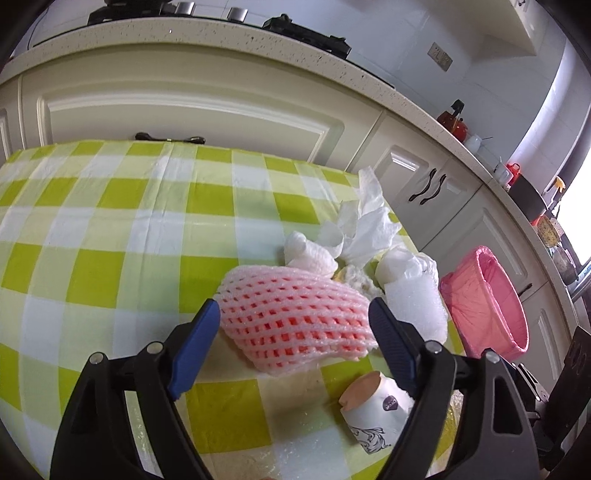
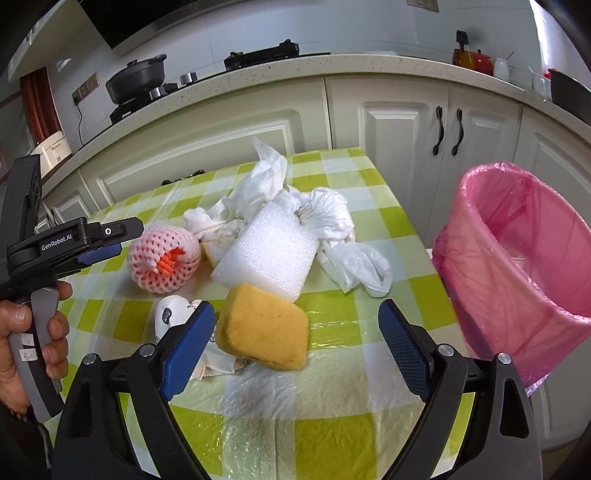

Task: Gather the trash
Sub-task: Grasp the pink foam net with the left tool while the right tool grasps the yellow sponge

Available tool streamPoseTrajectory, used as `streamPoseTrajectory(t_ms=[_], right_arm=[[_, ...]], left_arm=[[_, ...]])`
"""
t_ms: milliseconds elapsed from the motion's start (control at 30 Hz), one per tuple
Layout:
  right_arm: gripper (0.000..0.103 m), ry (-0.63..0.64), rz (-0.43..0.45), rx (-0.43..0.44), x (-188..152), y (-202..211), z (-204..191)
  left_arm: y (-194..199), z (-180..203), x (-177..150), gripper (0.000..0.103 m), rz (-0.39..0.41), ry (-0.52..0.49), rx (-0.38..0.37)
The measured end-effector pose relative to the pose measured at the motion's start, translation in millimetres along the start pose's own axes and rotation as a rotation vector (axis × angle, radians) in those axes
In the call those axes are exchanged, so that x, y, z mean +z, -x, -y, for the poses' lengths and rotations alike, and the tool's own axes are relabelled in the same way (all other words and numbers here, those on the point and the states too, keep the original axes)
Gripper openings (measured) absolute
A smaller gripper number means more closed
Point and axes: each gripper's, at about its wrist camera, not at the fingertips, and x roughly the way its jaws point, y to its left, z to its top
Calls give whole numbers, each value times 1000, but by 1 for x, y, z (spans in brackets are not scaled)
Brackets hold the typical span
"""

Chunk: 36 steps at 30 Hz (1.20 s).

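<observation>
A pile of trash lies on the green-checked table (image 1: 92, 229). My left gripper (image 1: 295, 317) is open, its blue fingers on either side of a pink foam fruit net (image 1: 295, 317), also in the right wrist view (image 2: 162, 258). A crushed paper cup (image 1: 373, 410) lies below it. My right gripper (image 2: 295, 317) is open and empty, just in front of a yellow sponge (image 2: 264, 332). Behind it are a white foam block (image 2: 269, 254) and crumpled white tissues (image 2: 258, 184). The left gripper's body (image 2: 74, 240) shows at left.
A bin with a pink bag (image 2: 517, 258) stands off the table's right edge; it also shows in the left wrist view (image 1: 487, 299). Cream kitchen cabinets (image 2: 406, 122) and a counter with a stove (image 1: 295, 29) run behind the table.
</observation>
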Motion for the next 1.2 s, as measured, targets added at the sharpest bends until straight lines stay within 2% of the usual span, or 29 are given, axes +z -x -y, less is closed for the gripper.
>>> streamPoseTrajectory(t_ms=[367, 433, 500, 533, 567, 733, 833, 967, 1200], right_arm=[[85, -10, -53, 19, -2, -27, -4], [84, -25, -66, 26, -3, -31, -2], [77, -26, -77, 37, -5, -34, -1], [69, -25, -81, 38, -6, -35, -1], [62, -24, -87, 39, -6, -37, -1], [57, -27, -83, 50, -8, -34, 2], [53, -22, -75, 40, -9, -30, 4], [45, -20, -62, 44, -8, -22, 6], [37, -18, -53, 52, -11, -17, 8]], left_arm=[[-26, -4, -9, 80, -74, 27, -13], [-28, -4, -12, 72, -85, 21, -15], [-31, -2, -14, 64, -96, 15, -15], [-31, -1, -15, 56, -100, 11, -16], [-31, 0, -16, 54, -103, 6, -16], [-29, 1, -16, 40, -103, 1, -8], [-24, 1, -16, 36, -91, 1, -6], [-17, 1, -14, 35, -75, -1, -6], [2, 2, -10, 33, -39, -3, -2]])
